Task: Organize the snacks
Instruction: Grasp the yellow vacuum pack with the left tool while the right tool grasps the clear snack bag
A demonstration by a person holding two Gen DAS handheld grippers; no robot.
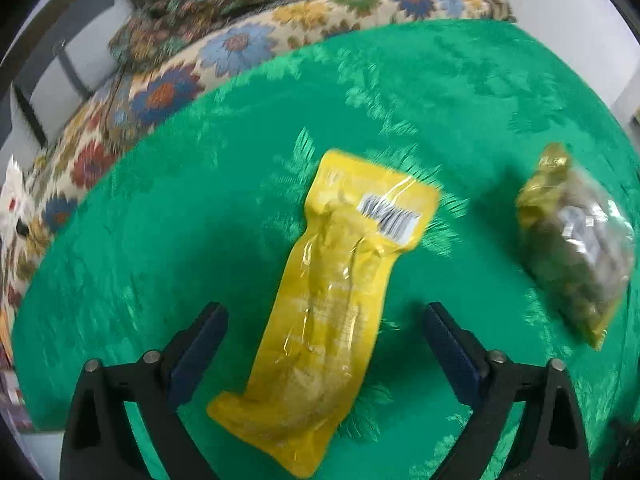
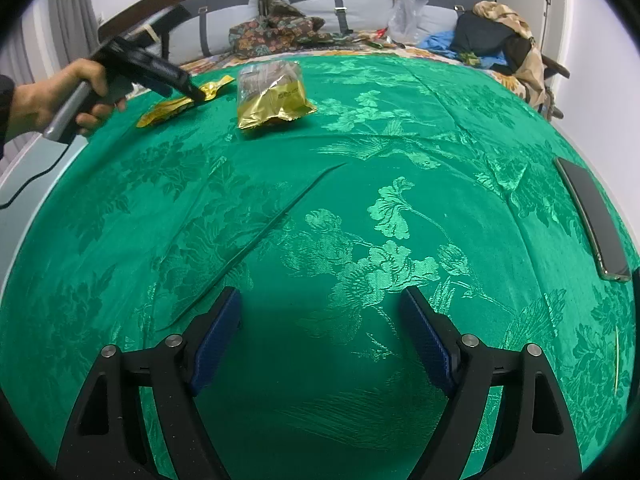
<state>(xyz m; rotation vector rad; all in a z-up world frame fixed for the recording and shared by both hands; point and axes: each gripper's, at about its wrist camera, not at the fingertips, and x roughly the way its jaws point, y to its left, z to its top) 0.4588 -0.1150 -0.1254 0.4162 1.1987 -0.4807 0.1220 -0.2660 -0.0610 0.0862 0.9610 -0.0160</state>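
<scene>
A long yellow snack packet (image 1: 336, 296) lies flat on the green cloth (image 1: 160, 240), barcode side up. My left gripper (image 1: 325, 308) hovers over it with its jaws on either side of the packet's middle. Green cloth shows between each pad and the packet, so it is open. A gold and clear snack bag (image 1: 572, 248) lies to the right of the packet. In the right wrist view a hand holds the left gripper (image 2: 196, 94) over the yellow packet (image 2: 176, 106), with the gold bag (image 2: 272, 96) beside it. My right gripper (image 2: 320, 292) is open over bare cloth, with nothing between its fingers.
A dark phone (image 2: 592, 220) lies near the cloth's right edge. A floral sheet (image 1: 168, 92) borders the cloth at the far side. Clothes (image 2: 500, 40), a plastic bag (image 2: 406, 12) and a patterned bundle (image 2: 280, 28) are piled by the headboard.
</scene>
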